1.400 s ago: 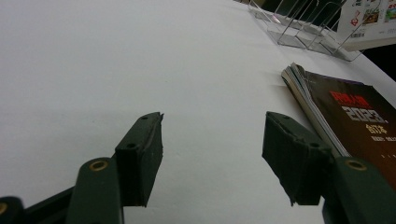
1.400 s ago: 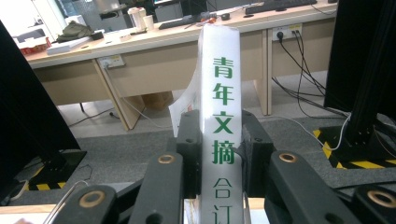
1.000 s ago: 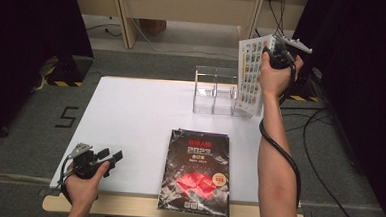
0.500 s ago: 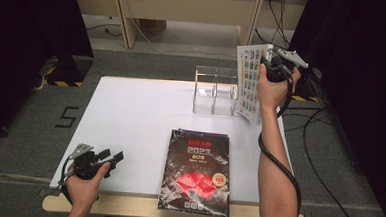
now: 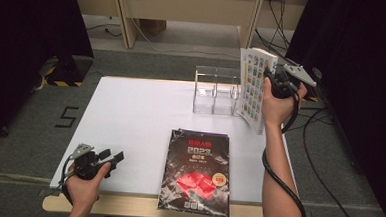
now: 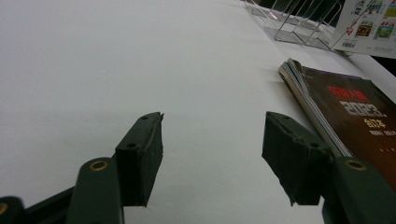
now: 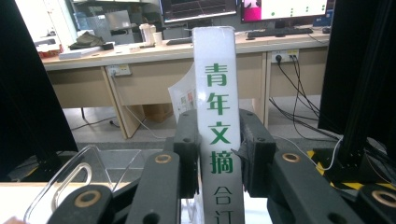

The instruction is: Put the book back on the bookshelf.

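Having been carried lower and nearer the clear acrylic rack [image 5: 216, 89], the thick white-spined book [image 5: 252, 86] is being clamped upright by the right claw [image 5: 274, 81], its jaws just easing wider; the left claw [image 5: 109, 159] is being held apart over the table [image 5: 130, 115].

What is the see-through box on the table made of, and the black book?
The see-through rack looks like clear hard plastic, maybe acrylic: the table shows through it and its edges glint. The black book seems paper with a glossy cover: light shines off it, and thin page edges show in the left gripper view.
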Motion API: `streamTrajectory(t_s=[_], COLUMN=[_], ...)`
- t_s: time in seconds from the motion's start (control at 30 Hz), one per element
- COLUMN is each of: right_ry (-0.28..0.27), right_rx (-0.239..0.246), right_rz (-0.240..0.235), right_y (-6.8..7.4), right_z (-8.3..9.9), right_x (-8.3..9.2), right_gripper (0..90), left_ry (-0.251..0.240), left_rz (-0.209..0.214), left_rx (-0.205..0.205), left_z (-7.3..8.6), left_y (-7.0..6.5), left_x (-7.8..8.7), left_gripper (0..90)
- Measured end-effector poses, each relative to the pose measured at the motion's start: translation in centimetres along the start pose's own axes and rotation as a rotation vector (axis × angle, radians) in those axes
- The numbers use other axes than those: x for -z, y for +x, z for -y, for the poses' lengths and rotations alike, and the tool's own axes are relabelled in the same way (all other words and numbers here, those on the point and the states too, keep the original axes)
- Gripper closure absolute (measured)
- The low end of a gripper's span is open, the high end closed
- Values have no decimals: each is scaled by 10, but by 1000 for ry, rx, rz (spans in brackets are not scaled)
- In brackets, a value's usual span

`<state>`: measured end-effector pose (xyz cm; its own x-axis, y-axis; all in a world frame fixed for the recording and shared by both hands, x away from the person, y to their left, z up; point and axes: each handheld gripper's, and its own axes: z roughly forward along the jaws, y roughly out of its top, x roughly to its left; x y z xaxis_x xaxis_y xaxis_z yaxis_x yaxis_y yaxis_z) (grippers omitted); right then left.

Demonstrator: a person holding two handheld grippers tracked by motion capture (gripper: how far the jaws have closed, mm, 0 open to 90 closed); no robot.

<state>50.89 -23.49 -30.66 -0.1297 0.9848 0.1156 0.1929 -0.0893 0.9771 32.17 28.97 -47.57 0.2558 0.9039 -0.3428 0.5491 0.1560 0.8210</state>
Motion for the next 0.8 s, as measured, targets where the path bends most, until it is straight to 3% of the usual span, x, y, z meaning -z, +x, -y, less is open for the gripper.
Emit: streamTrajectory(t_s=[0.27, 0.8], right_ry=[10, 13], right_rx=[-7, 26], right_rz=[1, -3], right_y=[-5, -14], right_z=[11, 30], right_x=[19, 49], right_gripper=[713, 715], left_ry=[0, 2], left_rz=[3, 4], left_rx=[-4, -11], left_z=[0, 0], left_y=[-2, -4], left_x=[0, 0], left_gripper=[374, 374])
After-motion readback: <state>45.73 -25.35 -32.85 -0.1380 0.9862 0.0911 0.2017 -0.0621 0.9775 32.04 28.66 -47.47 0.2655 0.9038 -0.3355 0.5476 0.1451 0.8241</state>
